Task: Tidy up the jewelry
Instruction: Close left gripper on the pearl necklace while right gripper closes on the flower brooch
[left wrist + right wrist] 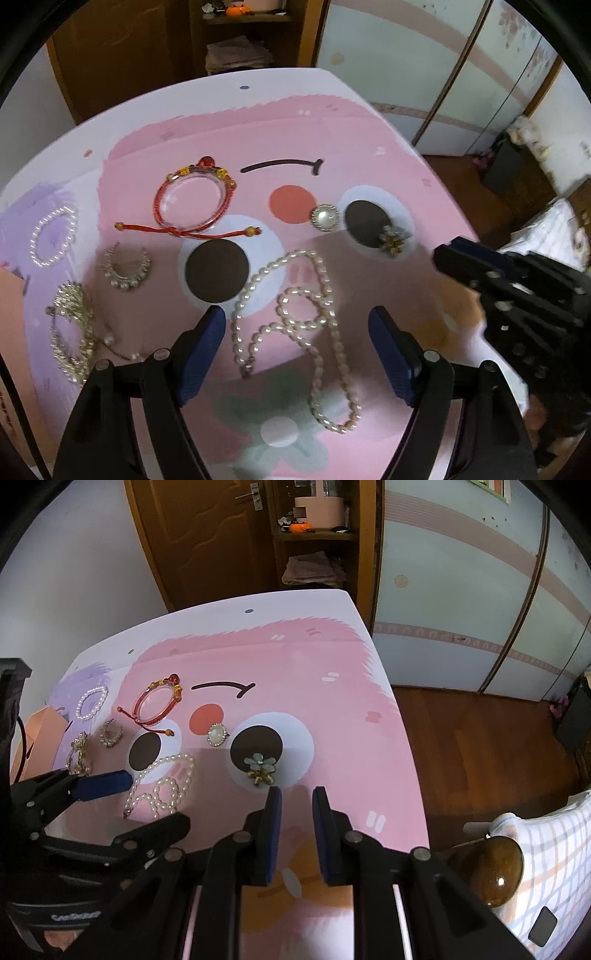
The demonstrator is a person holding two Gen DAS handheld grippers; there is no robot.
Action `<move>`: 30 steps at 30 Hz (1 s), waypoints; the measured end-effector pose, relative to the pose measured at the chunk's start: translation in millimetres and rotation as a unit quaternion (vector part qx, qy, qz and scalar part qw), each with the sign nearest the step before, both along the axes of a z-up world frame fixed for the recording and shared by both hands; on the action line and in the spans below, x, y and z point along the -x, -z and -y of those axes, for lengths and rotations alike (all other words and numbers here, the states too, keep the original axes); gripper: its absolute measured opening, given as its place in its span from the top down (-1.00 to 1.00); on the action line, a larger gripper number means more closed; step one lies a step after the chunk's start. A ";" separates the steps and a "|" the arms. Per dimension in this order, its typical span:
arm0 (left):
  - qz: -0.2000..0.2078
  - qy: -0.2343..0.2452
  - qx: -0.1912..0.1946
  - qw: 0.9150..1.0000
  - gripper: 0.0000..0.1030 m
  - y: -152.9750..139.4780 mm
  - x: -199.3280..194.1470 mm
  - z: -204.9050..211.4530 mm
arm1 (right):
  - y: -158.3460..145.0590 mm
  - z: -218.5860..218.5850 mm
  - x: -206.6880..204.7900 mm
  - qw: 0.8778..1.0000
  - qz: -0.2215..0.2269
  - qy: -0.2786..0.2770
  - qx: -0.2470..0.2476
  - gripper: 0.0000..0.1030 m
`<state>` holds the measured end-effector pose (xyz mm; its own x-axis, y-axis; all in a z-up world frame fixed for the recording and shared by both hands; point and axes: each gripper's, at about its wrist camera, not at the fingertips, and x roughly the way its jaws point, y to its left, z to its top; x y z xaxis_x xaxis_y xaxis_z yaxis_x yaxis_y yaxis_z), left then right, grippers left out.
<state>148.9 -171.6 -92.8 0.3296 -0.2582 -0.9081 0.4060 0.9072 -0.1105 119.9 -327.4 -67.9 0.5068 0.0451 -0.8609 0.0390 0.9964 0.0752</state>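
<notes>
So my left gripper (297, 317) is spread wide, hovering over the pearl necklace (295, 325), which lies in loose loops on the bench (369, 122) right between the 2 blue pads. Nothing is in its grasp.

My right gripper (296, 794) has its pads only a narrow gap apart, with nothing between them. It sits just short of the flower brooch (260, 768), which rests on the lower edge of the dark circle printed on the pink mat. The tips look close to it, but I can't tell from this angle whether they touch.

The rest of the jewelry is scattered toward the left side of the bench:
- a red cord bracelet (192, 201) with beads, lying around a clear glass dish
- a round pearl brooch (324, 217) just beside the red printed dot
- a small pearl bracelet (53, 236) on the purple patch
- a curved pearl hair clip (125, 267) near it
- a sparkly silver piece (72, 328) by the left edge; it's too blurry to say what exactly

In the right wrist view there's a peach box (38, 731) at the bench's left edge.
</notes>
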 end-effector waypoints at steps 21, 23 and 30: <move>0.042 -0.011 0.032 0.999 0.85 -20.9 11.9 -38.4 | 3.4 -5.7 -12.1 0.999 0.001 -0.023 -0.035 0.64; 0.044 -0.014 0.042 0.998 0.85 -27.2 15.2 -44.3 | 7.4 -6.9 -14.2 0.999 -0.002 -0.025 -0.038 0.64; 0.053 -0.021 0.057 0.997 0.85 -45.6 31.1 -63.9 | 11.8 -11.1 -17.5 0.998 0.001 -0.041 -0.049 0.63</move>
